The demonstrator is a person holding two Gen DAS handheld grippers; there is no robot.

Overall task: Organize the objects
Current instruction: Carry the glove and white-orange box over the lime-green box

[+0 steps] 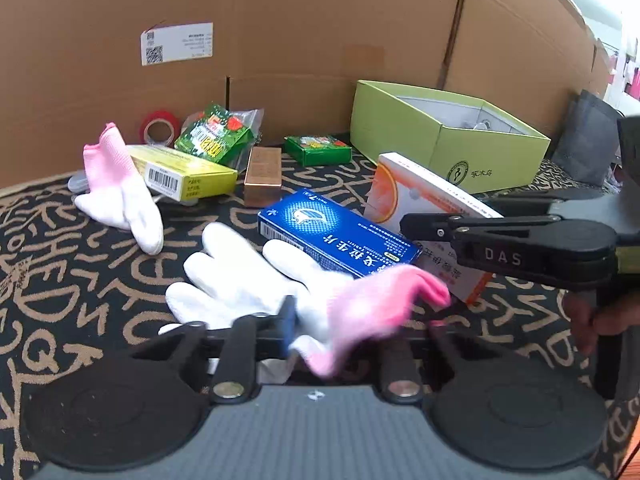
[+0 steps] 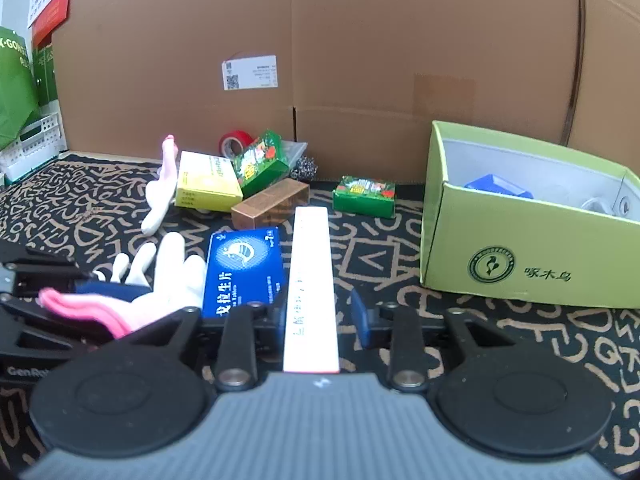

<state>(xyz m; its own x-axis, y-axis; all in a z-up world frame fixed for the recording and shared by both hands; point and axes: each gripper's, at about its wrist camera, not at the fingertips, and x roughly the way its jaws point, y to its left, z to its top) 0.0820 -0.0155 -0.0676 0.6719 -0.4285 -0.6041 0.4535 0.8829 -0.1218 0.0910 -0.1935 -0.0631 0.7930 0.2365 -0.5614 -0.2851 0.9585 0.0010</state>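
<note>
The left gripper (image 1: 320, 322) is pointing forward and down, its jaws standing almost together and pinching the pink cuff of a glove (image 1: 256, 276); one blue pad (image 1: 289, 320) is showing, the other is lying hidden under the cloth. The right gripper (image 2: 316, 314) is also tilting down, just right of the left one, its two pads (image 2: 360, 316) pressing the thin sides of a white box (image 2: 312, 280). A hand (image 1: 600, 320) is wrapping its fingers round the right gripper's handle at the near right.

Big cardboard box (image 1: 280, 20) behind; black patterned cloth (image 1: 80, 280) underneath; green bag (image 2: 12, 92) far left.
</note>
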